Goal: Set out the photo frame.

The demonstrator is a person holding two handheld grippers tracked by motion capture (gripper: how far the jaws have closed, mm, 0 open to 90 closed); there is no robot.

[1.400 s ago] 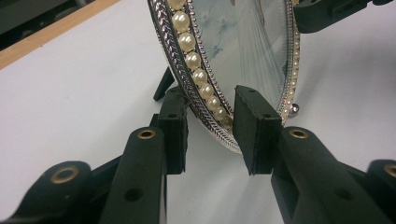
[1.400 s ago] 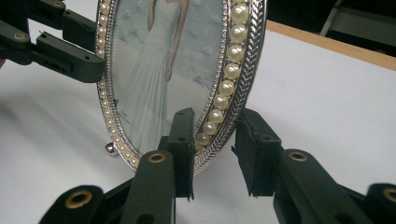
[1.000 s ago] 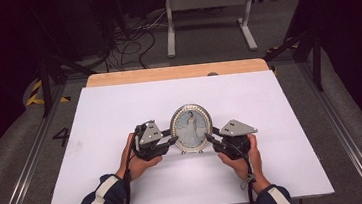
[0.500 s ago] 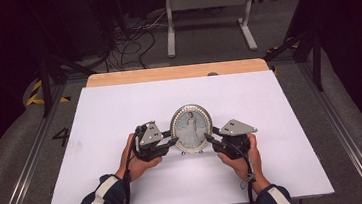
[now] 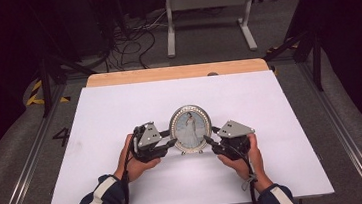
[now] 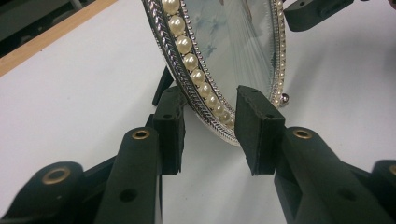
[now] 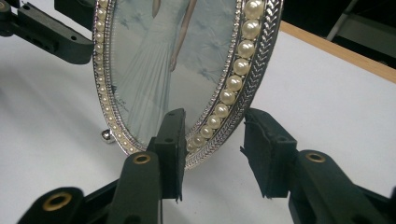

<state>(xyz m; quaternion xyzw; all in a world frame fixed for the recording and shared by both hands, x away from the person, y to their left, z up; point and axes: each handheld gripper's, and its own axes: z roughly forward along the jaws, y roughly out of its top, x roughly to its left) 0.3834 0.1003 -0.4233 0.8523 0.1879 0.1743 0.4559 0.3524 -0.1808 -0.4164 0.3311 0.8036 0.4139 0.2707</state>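
no visible change since earlier frame | frame (image 5: 190, 129) upright mid-desk (image 5: 119, 103), long axis vertical | left fingers (image 6: 212, 133) straddle its lower left rim, apart, not clamped | right fingers (image 7: 219, 151) straddle lower right rim, same | both equally near

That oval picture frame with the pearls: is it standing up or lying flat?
Standing up. The picture frame rests on its bottom edge on the white table, a black prop leg behind it, its photo facing the person.

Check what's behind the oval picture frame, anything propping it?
A black stand leg shows behind the oval picture frame, reaching the white table. The rest of the frame's back is covered by the frame itself.
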